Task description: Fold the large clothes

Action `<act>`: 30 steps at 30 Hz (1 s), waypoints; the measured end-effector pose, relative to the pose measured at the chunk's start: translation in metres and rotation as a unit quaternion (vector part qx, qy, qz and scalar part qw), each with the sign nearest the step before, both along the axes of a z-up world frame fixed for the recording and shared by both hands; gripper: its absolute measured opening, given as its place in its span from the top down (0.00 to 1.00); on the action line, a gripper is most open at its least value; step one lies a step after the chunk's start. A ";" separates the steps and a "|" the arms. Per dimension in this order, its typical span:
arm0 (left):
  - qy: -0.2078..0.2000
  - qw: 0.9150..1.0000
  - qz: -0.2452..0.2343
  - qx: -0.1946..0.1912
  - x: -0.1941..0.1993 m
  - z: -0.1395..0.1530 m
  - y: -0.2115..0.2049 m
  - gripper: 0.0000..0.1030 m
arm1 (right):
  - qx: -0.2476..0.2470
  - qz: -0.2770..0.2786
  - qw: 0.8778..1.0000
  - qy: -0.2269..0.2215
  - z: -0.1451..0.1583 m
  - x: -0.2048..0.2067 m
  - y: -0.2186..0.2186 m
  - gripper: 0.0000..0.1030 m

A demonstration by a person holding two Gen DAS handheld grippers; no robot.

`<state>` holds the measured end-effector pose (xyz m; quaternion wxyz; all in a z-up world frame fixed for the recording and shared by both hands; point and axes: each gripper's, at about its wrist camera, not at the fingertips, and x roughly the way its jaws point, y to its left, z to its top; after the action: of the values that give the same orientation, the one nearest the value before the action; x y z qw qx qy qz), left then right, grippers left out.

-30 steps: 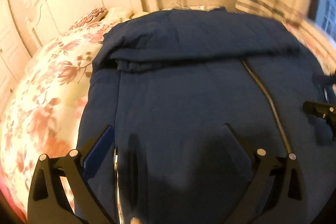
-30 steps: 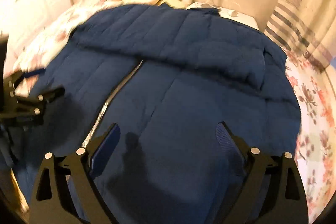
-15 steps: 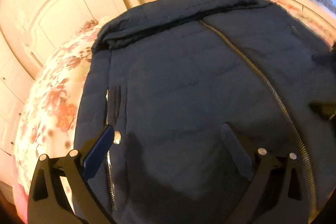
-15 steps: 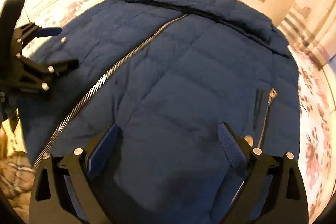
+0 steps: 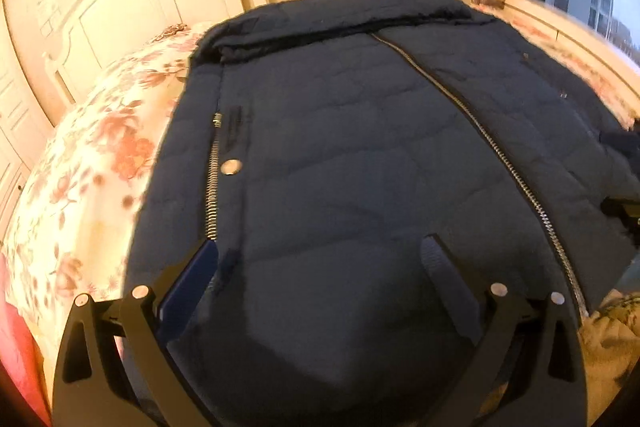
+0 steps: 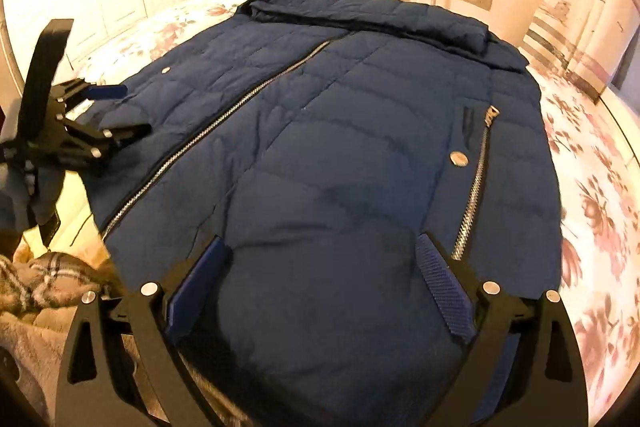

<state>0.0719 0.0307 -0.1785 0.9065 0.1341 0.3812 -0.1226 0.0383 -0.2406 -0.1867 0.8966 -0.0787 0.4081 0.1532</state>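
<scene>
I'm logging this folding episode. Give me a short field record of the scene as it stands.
garment: navy puffer jacket, spread front-up on the bed
main zipper: closed
pocket zipper: silver, snap beside it
surface: floral bedspread
left gripper: open, holding nothing, over the hem
right gripper: open, holding nothing, over the hem
nearby: plaid fabric

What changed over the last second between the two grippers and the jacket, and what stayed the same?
Both the left gripper and right gripper drew back toward the hem, bringing more of the navy jacket and its pocket zips into view. Neither grasped anything. Jaws open throughout; jacket flat on the floral bedspread.
</scene>
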 end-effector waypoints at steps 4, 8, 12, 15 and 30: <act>-0.033 0.999 0.041 0.006 -0.011 0.013 0.035 0.02 | 0.026 -0.050 0.997 -0.042 0.012 -0.026 -0.035 0.11; -0.020 0.995 0.094 -0.007 -0.010 0.012 0.083 0.02 | 0.059 -0.131 0.989 -0.046 0.010 -0.052 -0.087 0.11; 0.009 0.992 0.122 -0.021 -0.005 0.001 0.115 0.02 | 0.080 -0.167 0.982 -0.029 -0.002 -0.071 -0.116 0.11; 0.027 0.991 0.124 -0.041 0.000 -0.007 0.123 0.02 | 0.086 -0.164 0.982 -0.017 -0.013 -0.072 -0.113 0.11; 0.053 0.989 0.107 -0.084 0.005 -0.011 0.119 0.11 | 0.072 -0.128 0.989 -0.011 -0.018 -0.051 -0.085 0.17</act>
<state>0.0765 0.1493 -0.1896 0.9009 0.0093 0.4292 -0.0637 -0.0126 -0.3254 -0.2042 0.9164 0.0371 0.3932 0.0654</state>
